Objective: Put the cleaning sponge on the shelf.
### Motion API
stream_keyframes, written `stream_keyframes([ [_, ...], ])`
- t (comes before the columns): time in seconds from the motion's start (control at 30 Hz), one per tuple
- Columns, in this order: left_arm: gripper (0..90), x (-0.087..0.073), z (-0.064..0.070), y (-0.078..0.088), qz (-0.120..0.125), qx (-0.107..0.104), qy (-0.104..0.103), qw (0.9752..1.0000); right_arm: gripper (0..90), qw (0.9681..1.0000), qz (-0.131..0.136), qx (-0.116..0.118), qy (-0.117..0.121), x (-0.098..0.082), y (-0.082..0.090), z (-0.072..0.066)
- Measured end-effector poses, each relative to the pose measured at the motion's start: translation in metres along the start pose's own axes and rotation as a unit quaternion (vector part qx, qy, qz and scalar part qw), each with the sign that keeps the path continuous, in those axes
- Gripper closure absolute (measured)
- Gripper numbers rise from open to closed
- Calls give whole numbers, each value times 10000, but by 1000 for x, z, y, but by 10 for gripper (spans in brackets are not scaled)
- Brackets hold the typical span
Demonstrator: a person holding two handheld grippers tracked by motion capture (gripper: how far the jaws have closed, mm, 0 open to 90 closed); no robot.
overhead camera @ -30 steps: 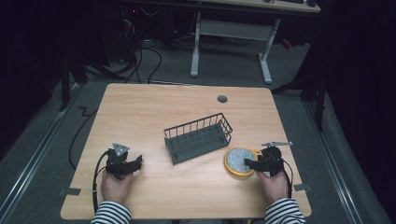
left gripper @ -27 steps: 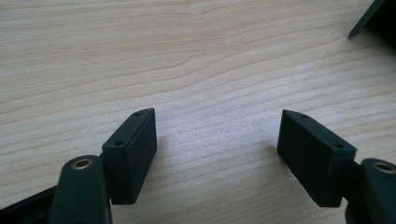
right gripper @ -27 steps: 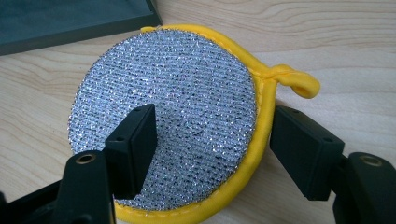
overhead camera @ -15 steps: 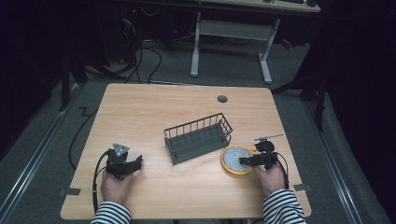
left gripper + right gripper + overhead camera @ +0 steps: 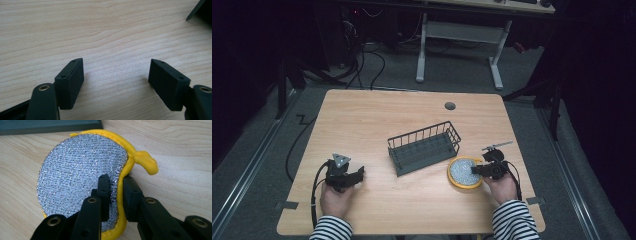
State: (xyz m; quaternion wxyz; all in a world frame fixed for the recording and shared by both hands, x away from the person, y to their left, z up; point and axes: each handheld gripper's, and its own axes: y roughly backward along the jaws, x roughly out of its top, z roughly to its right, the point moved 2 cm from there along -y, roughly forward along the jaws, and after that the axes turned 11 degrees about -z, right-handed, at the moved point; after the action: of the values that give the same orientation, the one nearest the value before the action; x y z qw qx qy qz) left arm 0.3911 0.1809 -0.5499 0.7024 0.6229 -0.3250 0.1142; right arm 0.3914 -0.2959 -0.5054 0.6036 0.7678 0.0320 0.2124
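Pinching scrubber (image 5: 80, 167) rim, right gripper (image 5: 116, 186) beside wire basket (image 5: 424, 147).

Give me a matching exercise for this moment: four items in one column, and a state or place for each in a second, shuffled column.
Items:
1. left gripper
2. right gripper
3. wire basket
4. scouring pad

States or places:
A. silver mesh with a yellow rim, lying beside the basket
B. jaws wide apart over bare wood
C. dark, standing near the middle of the table
D. jaws shut on the pad's yellow edge

Pairs: 1-B, 2-D, 3-C, 4-A
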Motion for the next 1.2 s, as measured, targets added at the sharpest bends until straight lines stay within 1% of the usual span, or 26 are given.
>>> stream_keyframes([
  [0.07,290,0,0,0,1,-2,0,10000,789,10000,45,5,8,0,0,0],
  [0.1,290,0,0,0,1,-3,1,10000,795,9999,74,64,35,-1,2,-1],
  [0.17,290,0,0,0,0,-1,2,10000,798,9998,137,108,72,-1,5,-1],
  [0.3,290,0,0,0,1,-3,2,10000,800,9996,241,137,93,-1,8,-2],
  [0.4,290,0,0,0,2,-3,-1,10000,800,9991,352,143,181,-3,13,-3],
  [0.5,290,0,0,0,0,-1,2,10000,800,9982,505,230,208,-3,21,-4],
  [0.53,290,0,0,0,0,-1,0,10000,799,9977,581,233,247,-3,23,-4],
  [0.6,290,0,0,0,0,-2,2,10000,799,9976,603,237,256,-3,25,-5],
  [0.63,290,0,0,0,0,-2,1,10000,799,9971,659,223,321,-2,29,-7],
  [0.77,290,0,0,0,0,-2,0,10000,799,9965,719,219,378,0,36,-9],
  [0.87,290,0,0,0,-1,-2,-1,10000,800,9957,807,144,428,1,42,-11],
  [0.93,290,0,0,0,1,-2,1,10000,800,9948,893,165,460,1,46,-12],
  [1.1,290,0,0,0,1,-1,-1,10000,799,9932,999,151,587,4,54,-15],
  [1.2,290,0,0,0,2,-2,-1,10000,799,9921,1088,194,598,7,62,-15],
])
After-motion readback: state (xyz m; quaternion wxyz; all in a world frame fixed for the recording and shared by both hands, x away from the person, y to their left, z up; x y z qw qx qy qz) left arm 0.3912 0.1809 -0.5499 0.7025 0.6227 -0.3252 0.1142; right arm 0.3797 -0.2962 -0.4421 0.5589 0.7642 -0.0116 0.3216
